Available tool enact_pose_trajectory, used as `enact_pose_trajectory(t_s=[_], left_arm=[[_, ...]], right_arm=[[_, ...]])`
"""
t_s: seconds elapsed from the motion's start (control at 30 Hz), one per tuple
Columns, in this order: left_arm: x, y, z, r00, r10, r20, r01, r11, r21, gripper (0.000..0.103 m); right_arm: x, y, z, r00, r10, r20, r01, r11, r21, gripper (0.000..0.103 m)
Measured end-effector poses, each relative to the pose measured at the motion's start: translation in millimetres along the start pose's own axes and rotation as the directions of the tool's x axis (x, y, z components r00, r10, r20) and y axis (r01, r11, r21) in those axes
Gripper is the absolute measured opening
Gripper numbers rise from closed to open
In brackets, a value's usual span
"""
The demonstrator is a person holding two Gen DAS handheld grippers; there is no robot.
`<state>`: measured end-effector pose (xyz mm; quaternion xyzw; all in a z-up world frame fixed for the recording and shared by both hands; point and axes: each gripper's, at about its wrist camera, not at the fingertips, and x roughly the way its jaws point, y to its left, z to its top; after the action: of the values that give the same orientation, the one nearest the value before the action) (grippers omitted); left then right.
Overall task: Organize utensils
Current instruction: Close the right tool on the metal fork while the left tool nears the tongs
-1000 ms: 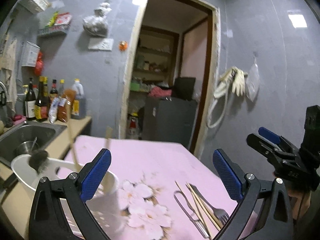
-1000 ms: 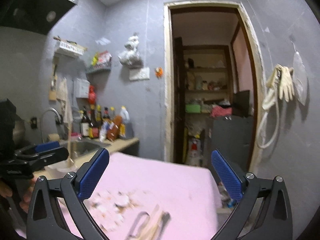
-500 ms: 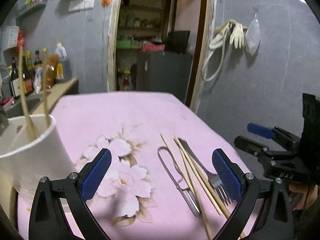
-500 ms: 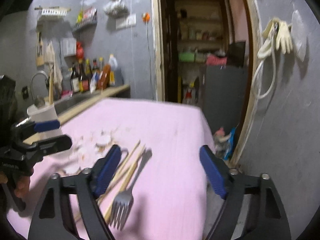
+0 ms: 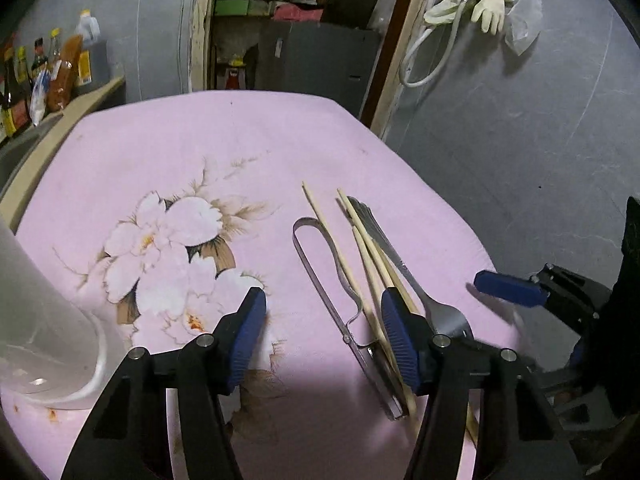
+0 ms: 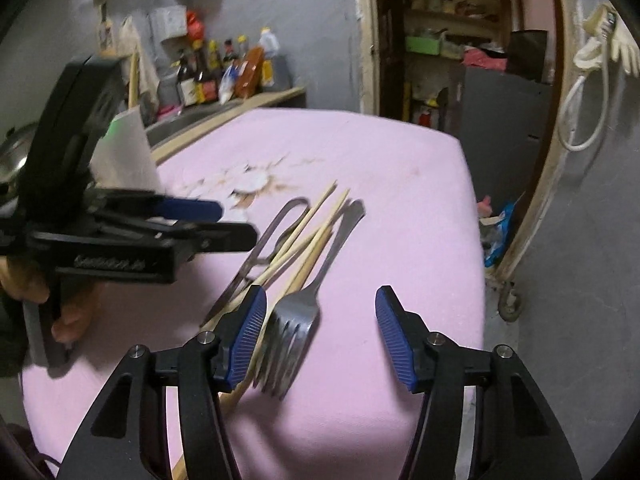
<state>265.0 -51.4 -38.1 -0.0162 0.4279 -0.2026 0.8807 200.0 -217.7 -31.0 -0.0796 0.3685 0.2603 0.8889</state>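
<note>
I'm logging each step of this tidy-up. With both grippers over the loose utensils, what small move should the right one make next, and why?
Probably shift the right gripper slightly to its left and lower it, so the open jaws straddle the fork. The fork's head lies just inside the left finger, beside the chopsticks and tongs, and nothing is gripped yet. The left gripper is also open.

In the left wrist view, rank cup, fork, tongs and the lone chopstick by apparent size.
1. Cup, though it's nearest the camera and cut off by the frame.
2. Tongs and fork: too alike to rank.
3. Lone chopstick, thinnest and partly hidden.
</note>
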Motion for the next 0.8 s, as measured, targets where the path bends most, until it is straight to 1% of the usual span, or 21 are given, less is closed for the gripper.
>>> enact_pose_trajectory(t_s=[0.03,0.1,0.17,0.23,0.27,0.33,0.43,0.53,0.6,0.63,0.73,0.8], left_arm=[[2,1,0,1.000,-0.005,-0.006,0.005,1.000,-0.004,0.053],[5,2,-1,1.000,-0.013,-0.017,0.013,1.000,-0.004,0.048],[9,3,1,0.999,-0.020,-0.037,0.020,1.000,-0.008,0.044],[15,4,3,0.997,-0.028,-0.065,0.027,0.999,-0.018,0.038],[17,4,3,0.997,-0.030,-0.077,0.028,0.999,-0.023,0.035],[22,6,6,0.995,-0.037,-0.096,0.034,0.999,-0.034,0.034],[28,8,14,0.992,-0.029,-0.122,0.023,0.999,-0.044,0.033],[31,9,22,0.988,-0.013,-0.152,0.005,0.999,-0.052,0.032],[35,10,26,0.985,0.001,-0.171,-0.010,0.999,-0.050,0.027],[35,11,27,0.984,0.008,-0.175,-0.016,0.999,-0.046,0.027],[34,14,28,0.985,-0.003,-0.175,-0.005,0.999,-0.045,0.027],[31,20,27,0.985,-0.021,-0.171,0.010,0.998,-0.068,0.023]], right_arm=[[3,1,-1,1.000,-0.002,-0.016,0.002,1.000,-0.007,0.055],[6,0,-2,0.999,-0.008,-0.035,0.008,1.000,-0.011,0.053],[4,-1,0,0.999,-0.020,-0.038,0.019,1.000,-0.017,0.049],[1,-5,0,0.998,-0.046,-0.042,0.045,0.999,-0.029,0.039],[0,-8,1,0.998,-0.050,-0.044,0.049,0.998,-0.026,0.038],[-2,-12,2,0.996,-0.075,-0.045,0.073,0.997,-0.031,0.036],[-2,-17,6,0.995,-0.093,-0.046,0.092,0.995,-0.032,0.034],[6,-20,12,0.994,-0.089,-0.067,0.087,0.996,-0.027,0.034],[12,-21,16,0.993,-0.082,-0.085,0.080,0.997,-0.024,0.034],[15,-22,17,0.993,-0.078,-0.093,0.076,0.997,-0.022,0.034],[18,-22,19,0.992,-0.079,-0.100,0.077,0.997,-0.025,0.034],[19,-24,20,0.992,-0.078,-0.102,0.076,0.997,-0.023,0.034]])
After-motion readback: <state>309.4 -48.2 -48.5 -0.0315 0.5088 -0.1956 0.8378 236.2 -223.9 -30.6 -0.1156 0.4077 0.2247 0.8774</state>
